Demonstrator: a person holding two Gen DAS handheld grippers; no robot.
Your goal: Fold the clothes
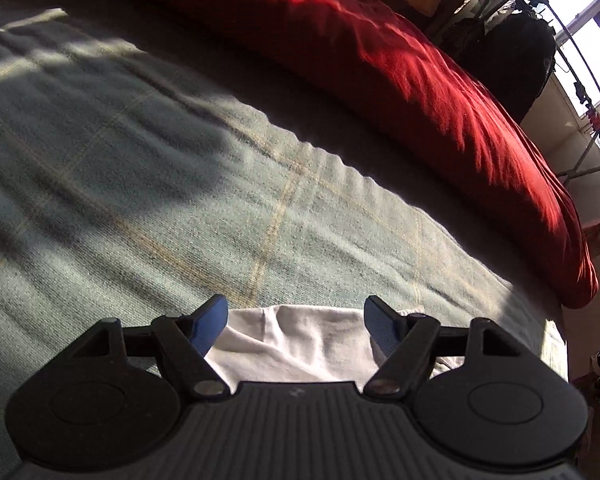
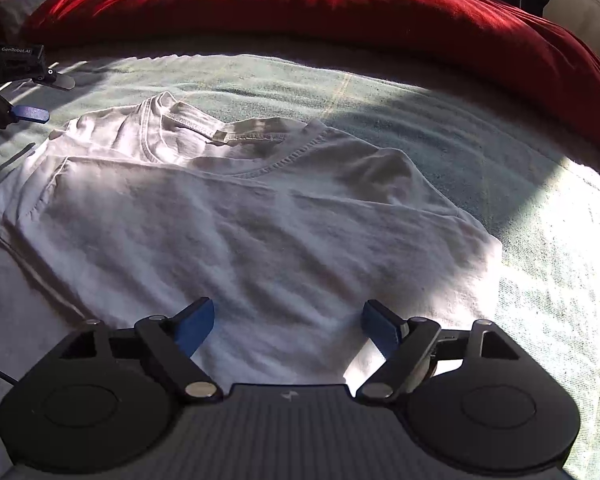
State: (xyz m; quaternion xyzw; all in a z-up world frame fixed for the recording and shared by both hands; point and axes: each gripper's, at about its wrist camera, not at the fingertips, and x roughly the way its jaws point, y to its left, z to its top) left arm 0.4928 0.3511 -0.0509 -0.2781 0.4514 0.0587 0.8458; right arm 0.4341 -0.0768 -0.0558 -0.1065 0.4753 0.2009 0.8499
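- One white T-shirt (image 2: 236,216), soft wrinkled cotton knit, lying flat on the bed in the right wrist view; ribbed neckline with stitched hem sitting toward 11 o'clock, one sleeve angling out at 3 o'clock.
- One grey-green blanket (image 1: 148,184), coarse woven texture with thin pale checked lines, spreading beneath the shirt.
- One red cover (image 1: 400,72), plush and rumpled, bulging in a long ridge along the far side from 12 to 3 o'clock.
- Right gripper (image 2: 288,322), black hinged arms with two blue ribbed pads, gaping wide and gripping nothing, hovering over the shirt's lower part at 6 o'clock.
- Left gripper (image 1: 296,320), same build, two blue pads spread wide and empty, hovering over a white fabric edge at 6 o'clock; also showing at 9 o'clock in the right wrist view.
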